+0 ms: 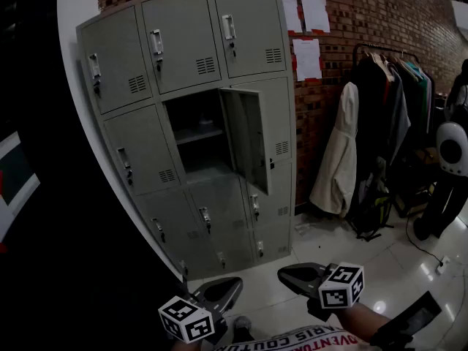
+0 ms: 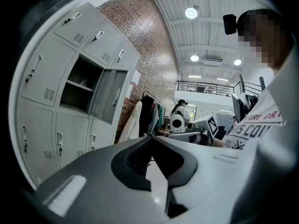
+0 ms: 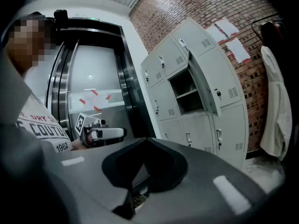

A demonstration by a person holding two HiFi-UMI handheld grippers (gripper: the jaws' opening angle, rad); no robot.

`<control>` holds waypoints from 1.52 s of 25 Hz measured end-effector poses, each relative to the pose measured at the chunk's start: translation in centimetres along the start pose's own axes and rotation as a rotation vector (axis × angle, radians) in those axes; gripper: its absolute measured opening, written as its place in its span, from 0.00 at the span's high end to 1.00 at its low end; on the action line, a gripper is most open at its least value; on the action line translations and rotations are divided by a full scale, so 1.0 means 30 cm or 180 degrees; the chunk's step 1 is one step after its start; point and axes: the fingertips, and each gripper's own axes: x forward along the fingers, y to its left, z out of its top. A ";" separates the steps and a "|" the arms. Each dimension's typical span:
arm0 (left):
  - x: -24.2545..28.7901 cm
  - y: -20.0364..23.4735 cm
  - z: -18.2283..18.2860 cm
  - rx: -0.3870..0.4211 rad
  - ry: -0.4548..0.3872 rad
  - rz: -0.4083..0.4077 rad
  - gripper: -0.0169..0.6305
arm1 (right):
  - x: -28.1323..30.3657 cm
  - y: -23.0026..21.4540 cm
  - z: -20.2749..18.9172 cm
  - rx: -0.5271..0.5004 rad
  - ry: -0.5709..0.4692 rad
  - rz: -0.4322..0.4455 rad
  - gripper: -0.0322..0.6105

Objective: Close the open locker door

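Note:
A grey locker bank [image 1: 197, 123] stands against the brick wall. Its middle compartment [image 1: 194, 134] is open, with the door [image 1: 245, 137] swung out to the right. In the left gripper view the open door [image 2: 110, 94] shows at upper left. In the right gripper view the door [image 3: 202, 83] shows at upper right. Both grippers are low and well short of the lockers. My left gripper [image 1: 235, 282] [image 2: 150, 136] is shut on nothing. My right gripper [image 1: 284, 273] [image 3: 146, 139] is also shut and empty.
A clothes rack [image 1: 380, 123] with dark coats and a white coat [image 1: 338, 159] stands right of the lockers. Papers [image 1: 307, 31] hang on the brick wall. A white round machine [image 1: 452, 148] is at far right. Steel lift doors [image 3: 93, 92] are left of the lockers.

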 end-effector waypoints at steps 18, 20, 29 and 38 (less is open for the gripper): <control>0.324 0.732 0.339 -0.0011 0.0153 -0.0388 0.97 | 0.411 -0.709 0.607 -0.0379 -0.0439 -0.0961 0.96; 0.346 0.778 0.361 0.0012 0.0149 -0.0423 0.97 | 0.414 -0.766 0.679 -0.0553 -0.0480 -0.1136 0.96; 0.402 0.934 0.375 -0.0068 0.0192 -0.0502 0.97 | 0.413 -1.023 0.832 -0.0822 -0.0551 -0.1816 0.96; 0.411 1.028 0.364 -0.0125 0.0276 -0.0568 0.97 | 0.474 -1.081 0.845 -0.0720 -0.0598 -0.1893 0.96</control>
